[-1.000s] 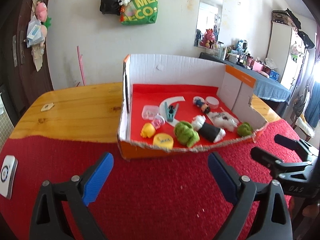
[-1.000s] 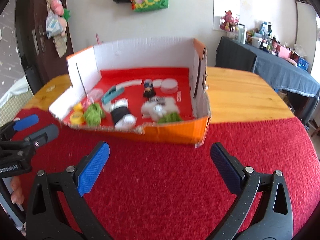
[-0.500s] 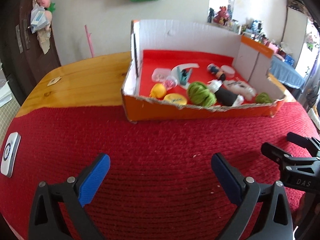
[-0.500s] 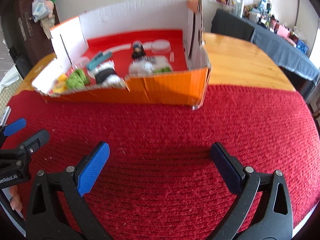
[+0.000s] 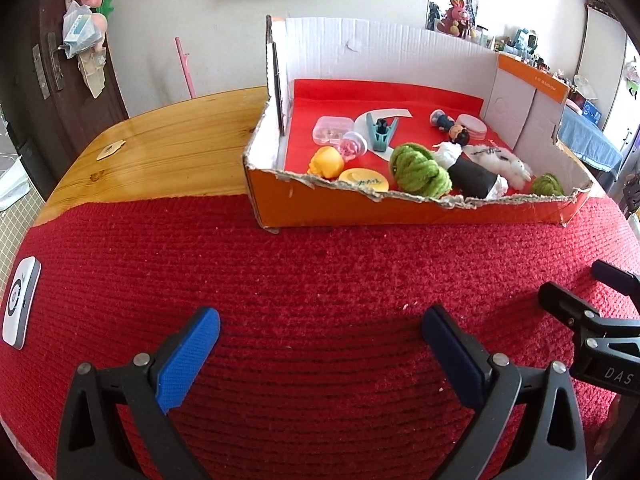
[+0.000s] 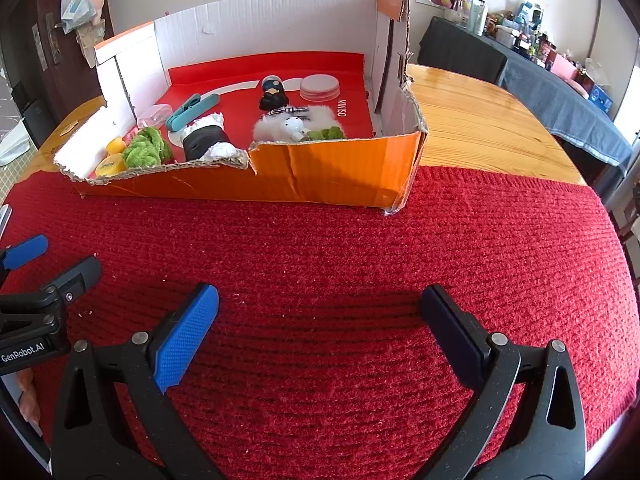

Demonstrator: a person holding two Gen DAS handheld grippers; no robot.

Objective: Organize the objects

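Your left gripper (image 5: 320,344) and your right gripper (image 6: 318,326) both hang just above the red knitted mat (image 6: 360,264), each with its blue-padded fingers spread wide and nothing between them. They sit side by side: the right one's black fingers show at the right edge of the left wrist view. Ahead of both, the torn orange cardboard box (image 5: 400,210) rests on the far edge of the mat and partly on the wooden table (image 5: 160,148). Along its low front wall lie a yellow toy (image 5: 327,162), a yellow lid (image 5: 364,179), a ball of green yarn (image 5: 420,170), a black-and-white roll (image 5: 474,178), a fluffy white toy (image 6: 292,124) and a smaller green tuft (image 5: 547,185). Behind them are a clear plastic case (image 5: 333,128), a teal clip (image 5: 382,131), a small dark figurine (image 6: 273,94) and a round pale lid (image 6: 320,87). A white device (image 5: 18,308) lies on the mat well to your left.
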